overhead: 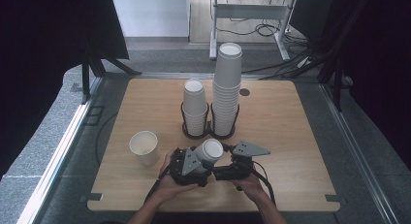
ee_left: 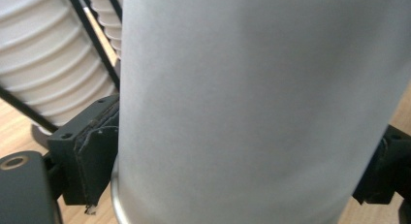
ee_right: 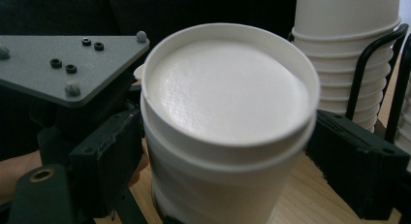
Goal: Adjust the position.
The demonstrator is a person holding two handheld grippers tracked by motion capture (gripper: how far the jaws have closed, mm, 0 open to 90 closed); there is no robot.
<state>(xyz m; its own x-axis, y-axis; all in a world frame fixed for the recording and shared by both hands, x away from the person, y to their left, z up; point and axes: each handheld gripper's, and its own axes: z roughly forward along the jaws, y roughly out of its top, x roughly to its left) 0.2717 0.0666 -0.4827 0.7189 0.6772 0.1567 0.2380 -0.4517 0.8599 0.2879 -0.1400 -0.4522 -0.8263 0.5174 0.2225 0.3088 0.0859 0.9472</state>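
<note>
Nested cups point(overhead: 209, 150) sit between both tongs — left point(overhead: 206, 161), right point(overhead: 224, 162).

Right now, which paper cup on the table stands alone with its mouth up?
The single paper cup left of the hands: it stands open-side up, unstacked, while the rack's two stacks are upside down.

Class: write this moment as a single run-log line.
left gripper: grips nested cups | right gripper: jaws around cups | spare cup: upright on table
</note>
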